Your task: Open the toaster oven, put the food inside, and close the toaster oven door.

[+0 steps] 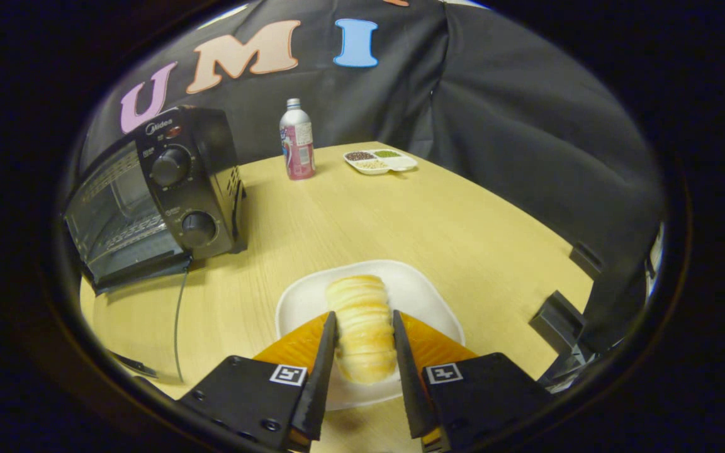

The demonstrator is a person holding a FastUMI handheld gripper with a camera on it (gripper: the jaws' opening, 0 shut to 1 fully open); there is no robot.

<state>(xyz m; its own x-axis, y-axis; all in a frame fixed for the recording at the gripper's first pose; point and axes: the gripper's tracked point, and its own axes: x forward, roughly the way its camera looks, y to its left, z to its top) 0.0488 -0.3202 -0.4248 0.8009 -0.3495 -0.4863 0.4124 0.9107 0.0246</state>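
— Since the table (350, 220) carries everything, how is it laid out around the plate?

— A toaster oven (155, 195) is seen well to the left of the plate (413, 296) and further back, with its door dropped open, so the opening step is judged done and the rack is left reachable. A bottle (297, 139) is stood far beyond the plate, and a divided snack tray (380, 161) is set just right of the bottle; both seem to be kept clear of the path to the oven.

— And the food?

— A bread roll (360, 324) is laid lengthwise on the plate, in line with the fingers, so its long sides can be taken.

— What is being done with the gripper (365, 349)?

— Its fingers are placed either side of the roll, touching or very nearly touching it. A firm squeeze cannot be confirmed, so whether the roll is gripped cannot be told. The roll is judged not yet lifted.
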